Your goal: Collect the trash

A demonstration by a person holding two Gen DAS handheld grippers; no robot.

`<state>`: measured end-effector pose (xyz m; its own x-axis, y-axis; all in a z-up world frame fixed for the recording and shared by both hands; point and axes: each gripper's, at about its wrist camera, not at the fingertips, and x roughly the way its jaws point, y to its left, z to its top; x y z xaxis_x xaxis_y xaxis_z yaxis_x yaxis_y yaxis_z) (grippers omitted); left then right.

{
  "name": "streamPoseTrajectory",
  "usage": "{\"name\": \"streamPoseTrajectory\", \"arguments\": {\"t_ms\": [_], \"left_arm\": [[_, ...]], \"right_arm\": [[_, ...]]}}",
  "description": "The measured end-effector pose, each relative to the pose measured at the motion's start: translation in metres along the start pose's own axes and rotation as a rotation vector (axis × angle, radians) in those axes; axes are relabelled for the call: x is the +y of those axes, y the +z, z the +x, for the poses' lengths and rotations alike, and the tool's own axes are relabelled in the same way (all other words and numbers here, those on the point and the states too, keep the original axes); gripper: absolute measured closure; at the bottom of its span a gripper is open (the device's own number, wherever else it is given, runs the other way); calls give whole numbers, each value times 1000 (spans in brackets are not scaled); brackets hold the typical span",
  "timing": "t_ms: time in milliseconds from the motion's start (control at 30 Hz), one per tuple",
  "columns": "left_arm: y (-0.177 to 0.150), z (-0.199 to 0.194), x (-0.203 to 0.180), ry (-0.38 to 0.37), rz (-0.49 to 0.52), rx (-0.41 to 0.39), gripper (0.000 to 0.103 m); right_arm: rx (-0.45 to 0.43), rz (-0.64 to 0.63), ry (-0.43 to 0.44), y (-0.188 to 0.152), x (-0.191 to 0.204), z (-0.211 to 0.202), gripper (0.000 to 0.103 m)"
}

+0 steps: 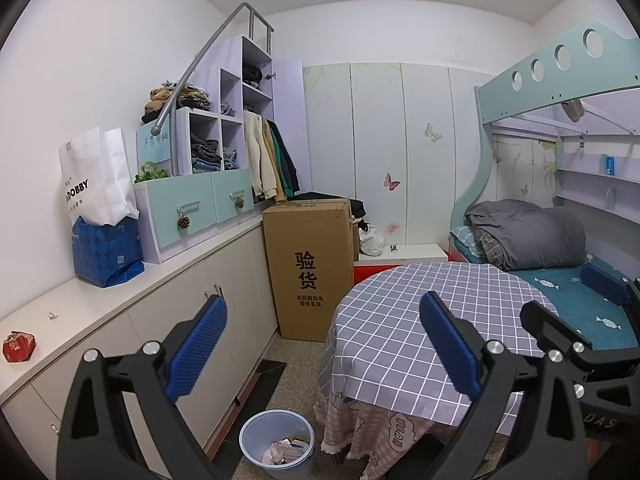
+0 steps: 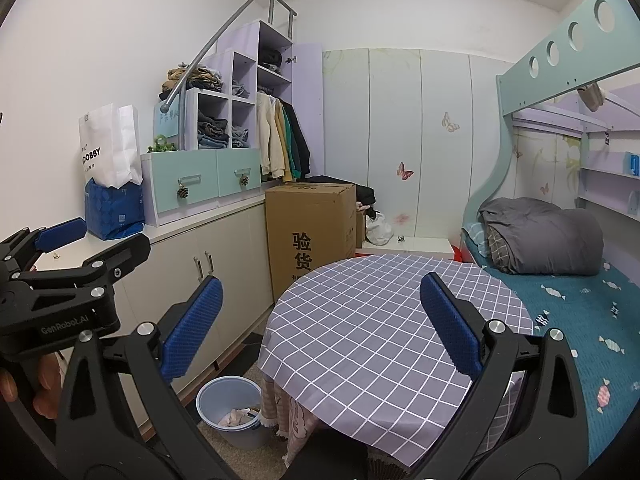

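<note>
The left claw [image 1: 322, 344] is spread wide apart with nothing between its blue pads; it hovers above the near edge of the round surface [image 1: 400, 300], which is covered by a grey checked cloth. The right claw [image 2: 320, 324] is likewise spread apart and empty, held over the same surface [image 2: 380, 320]. The trash bin [image 1: 277, 442], a pale blue bucket, stands on the floor between the surface and the white cabinet run [image 1: 192, 320], just beside the cloth's hanging edge. Crumpled paper trash [image 1: 280, 450] lies inside the bin. A tall cardboard box [image 1: 310, 268] stands behind the bin, against the cabinet run. A small red box [image 1: 19, 345] rests on the cabinet top.
</note>
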<state>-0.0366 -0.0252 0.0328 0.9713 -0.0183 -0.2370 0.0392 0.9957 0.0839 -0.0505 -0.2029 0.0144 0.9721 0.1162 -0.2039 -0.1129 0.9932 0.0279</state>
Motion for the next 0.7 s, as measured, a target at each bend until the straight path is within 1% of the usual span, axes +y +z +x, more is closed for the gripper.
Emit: {"name": "streamPoseTrajectory", "arguments": {"t_ms": [700], "left_arm": [[-4,2,-1,-4,0,7,8]], "right_arm": [[16,10,3,-7,4,4,6]]}}
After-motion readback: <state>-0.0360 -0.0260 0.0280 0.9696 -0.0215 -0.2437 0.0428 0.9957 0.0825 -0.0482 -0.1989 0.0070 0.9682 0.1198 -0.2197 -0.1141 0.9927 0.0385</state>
